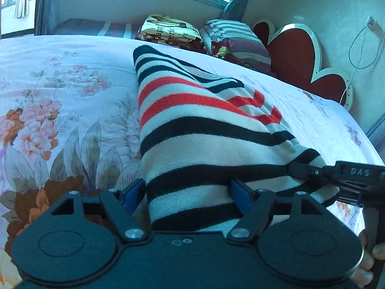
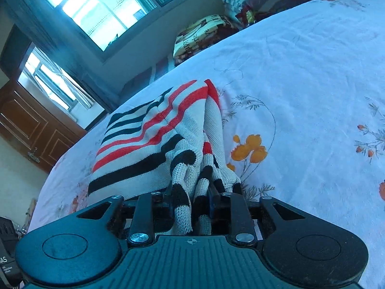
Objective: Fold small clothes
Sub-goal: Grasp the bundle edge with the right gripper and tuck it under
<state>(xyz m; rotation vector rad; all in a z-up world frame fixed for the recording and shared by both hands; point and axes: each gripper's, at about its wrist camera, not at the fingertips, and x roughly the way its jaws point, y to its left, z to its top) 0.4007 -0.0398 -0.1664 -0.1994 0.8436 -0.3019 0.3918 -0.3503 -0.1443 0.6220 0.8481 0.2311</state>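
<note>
A small knit garment with white, black and red stripes (image 1: 192, 120) lies lengthwise on the floral bed sheet (image 1: 60, 96). Its near end drapes between the fingers of my left gripper (image 1: 187, 192), whose jaws stand wide apart around the cloth. My right gripper (image 2: 192, 200) is shut on the bunched near corner of the same garment (image 2: 154, 130). In the left wrist view the right gripper (image 1: 298, 169) pinches the garment's right edge. The rest of the cloth rests on the bed.
Folded blankets and striped pillows (image 1: 228, 38) lie at the far edge of the bed. A red flower-shaped headboard (image 1: 293, 50) stands at the right. A window (image 2: 96, 7) and a wooden cabinet (image 2: 31, 130) are beyond the bed.
</note>
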